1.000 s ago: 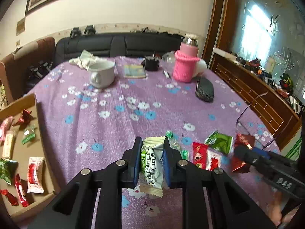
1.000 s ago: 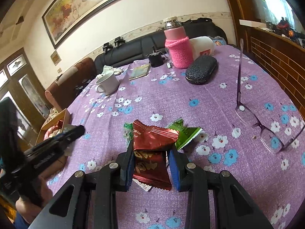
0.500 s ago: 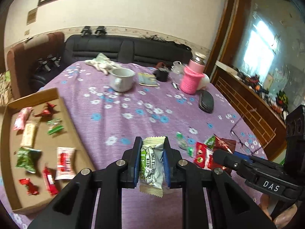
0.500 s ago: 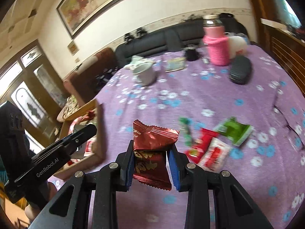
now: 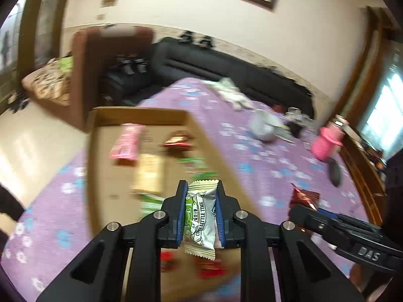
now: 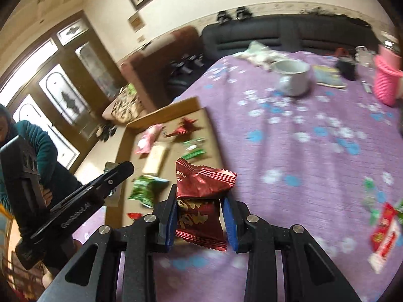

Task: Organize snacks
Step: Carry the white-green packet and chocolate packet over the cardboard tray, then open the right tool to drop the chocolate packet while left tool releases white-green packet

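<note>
My left gripper is shut on a green and white snack packet, held above the shallow cardboard tray that lies on the purple flowered tablecloth. Several wrapped snacks lie in that tray, among them a pink packet and a beige bar. My right gripper is shut on a dark red snack packet, hanging just right of the tray's near corner. Each gripper shows at the edge of the other's view: the right gripper and the left gripper.
Loose red and green snacks lie on the cloth at the right. Farther back stand a white cup, a pink knitted bottle, a booklet and a black case. A person in a teal top sits left. Sofas line the far side.
Both grippers have swung left across the table with their packets held; the tray has come from the left edge to the middle of both views, and the loose snacks have slid off right.
</note>
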`<state>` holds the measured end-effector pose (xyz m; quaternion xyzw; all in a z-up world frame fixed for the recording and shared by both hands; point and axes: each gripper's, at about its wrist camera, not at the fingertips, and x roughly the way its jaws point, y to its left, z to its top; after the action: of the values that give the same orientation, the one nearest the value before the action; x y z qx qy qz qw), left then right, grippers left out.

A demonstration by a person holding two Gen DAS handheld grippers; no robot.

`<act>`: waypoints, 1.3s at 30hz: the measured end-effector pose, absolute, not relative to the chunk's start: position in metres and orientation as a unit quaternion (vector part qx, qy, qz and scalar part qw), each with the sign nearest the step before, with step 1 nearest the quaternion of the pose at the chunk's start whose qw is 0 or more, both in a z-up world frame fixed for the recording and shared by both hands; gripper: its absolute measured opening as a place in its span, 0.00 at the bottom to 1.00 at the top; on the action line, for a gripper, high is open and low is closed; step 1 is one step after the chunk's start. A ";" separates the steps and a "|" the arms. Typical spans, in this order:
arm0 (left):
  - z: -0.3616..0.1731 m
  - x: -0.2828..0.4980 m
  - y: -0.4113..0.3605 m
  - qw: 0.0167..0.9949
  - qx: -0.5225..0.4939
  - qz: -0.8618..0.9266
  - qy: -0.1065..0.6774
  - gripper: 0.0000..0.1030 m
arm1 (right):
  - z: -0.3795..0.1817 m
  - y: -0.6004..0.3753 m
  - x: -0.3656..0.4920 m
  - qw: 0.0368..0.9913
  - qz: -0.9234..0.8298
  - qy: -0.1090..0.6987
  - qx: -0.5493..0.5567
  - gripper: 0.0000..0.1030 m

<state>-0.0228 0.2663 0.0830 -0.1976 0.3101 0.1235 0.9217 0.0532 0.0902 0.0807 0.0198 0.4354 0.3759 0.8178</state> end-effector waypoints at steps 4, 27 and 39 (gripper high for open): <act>0.064 -0.026 0.298 0.908 -0.224 0.149 0.321 0.19 | 0.063 0.122 0.051 0.810 0.381 0.446 0.013 0.34; 0.039 -0.020 0.298 0.902 -0.200 0.197 0.329 0.19 | 0.038 0.207 0.113 0.790 0.355 0.496 -0.058 0.34; 0.042 -0.025 0.298 0.905 -0.198 0.199 0.319 0.19 | 0.052 0.196 0.107 0.783 0.370 0.499 -0.032 0.37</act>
<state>-0.0245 0.2978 0.0419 -0.1977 0.3192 0.1988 0.9052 0.1073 0.1961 0.0518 -0.0316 0.4995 0.3702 0.7826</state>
